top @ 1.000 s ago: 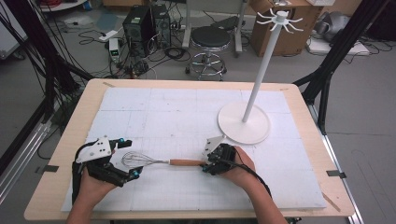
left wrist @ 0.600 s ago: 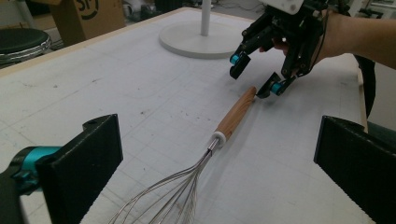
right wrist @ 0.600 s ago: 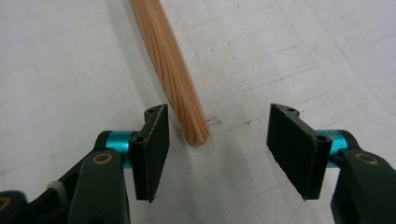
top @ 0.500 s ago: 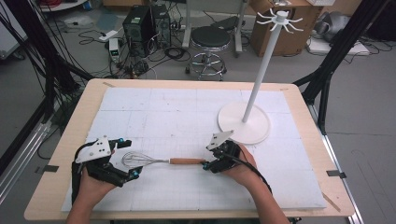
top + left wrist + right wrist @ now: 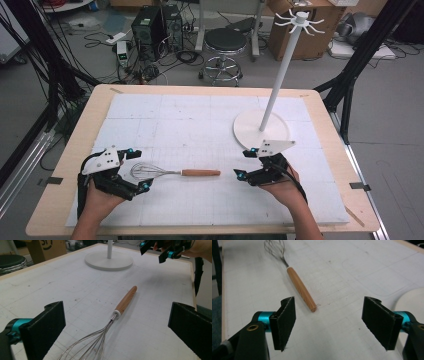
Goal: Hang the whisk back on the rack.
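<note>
Left gripper view is showing the whisk [image 5: 110,325] wires lying between the left gripper [image 5: 115,327] open jaws, untouched. High view is showing the whisk lying flat, handle pointing to three o'clock. The right gripper [image 5: 243,163] is sitting just off the handle end, its jaws having just been opening, nothing between them.

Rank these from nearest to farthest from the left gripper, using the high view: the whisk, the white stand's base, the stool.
1. The whisk, lying on the mat just right of the left gripper, wire end toward it.
2. The white stand's base, across the table to the right.
3. The stool, on the floor beyond the table's far edge.
</note>
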Demonstrator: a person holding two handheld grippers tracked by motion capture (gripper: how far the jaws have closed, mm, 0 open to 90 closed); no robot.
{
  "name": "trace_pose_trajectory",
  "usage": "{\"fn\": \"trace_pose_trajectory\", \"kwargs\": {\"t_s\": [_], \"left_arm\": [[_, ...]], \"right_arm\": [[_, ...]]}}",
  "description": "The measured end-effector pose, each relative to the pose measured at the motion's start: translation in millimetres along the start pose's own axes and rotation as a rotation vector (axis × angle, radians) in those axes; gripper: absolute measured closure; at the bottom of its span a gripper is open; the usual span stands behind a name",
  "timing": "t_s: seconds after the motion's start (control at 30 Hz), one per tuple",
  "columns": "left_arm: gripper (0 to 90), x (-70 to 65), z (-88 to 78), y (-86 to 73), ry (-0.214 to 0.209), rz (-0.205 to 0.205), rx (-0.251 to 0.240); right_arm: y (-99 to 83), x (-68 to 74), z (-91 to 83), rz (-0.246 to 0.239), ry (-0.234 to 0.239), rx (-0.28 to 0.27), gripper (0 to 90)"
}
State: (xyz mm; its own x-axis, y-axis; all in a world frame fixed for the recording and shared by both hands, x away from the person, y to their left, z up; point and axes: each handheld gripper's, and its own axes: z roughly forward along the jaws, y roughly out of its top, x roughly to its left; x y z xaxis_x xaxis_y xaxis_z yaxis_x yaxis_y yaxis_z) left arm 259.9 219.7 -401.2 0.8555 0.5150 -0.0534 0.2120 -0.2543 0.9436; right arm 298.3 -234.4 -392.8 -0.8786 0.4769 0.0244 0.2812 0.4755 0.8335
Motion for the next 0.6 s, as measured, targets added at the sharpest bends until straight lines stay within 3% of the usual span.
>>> {"fn": "trace_pose_trajectory", "kwargs": {"t_s": [0.23,0.6], "left_arm": [[1.7,-1.4,1.6,1.5,-0.010,0.007,0.000],[1.7,-2.8,4.3,2.4,-0.025,0.009,0.003]], "right_arm": [[-5.9,-6.1,-14.4,0.040,-0.010,-0.063,25.4],[-5.9,-7.0,-28.7,0.018,-0.013,-0.112,23.6]]}}
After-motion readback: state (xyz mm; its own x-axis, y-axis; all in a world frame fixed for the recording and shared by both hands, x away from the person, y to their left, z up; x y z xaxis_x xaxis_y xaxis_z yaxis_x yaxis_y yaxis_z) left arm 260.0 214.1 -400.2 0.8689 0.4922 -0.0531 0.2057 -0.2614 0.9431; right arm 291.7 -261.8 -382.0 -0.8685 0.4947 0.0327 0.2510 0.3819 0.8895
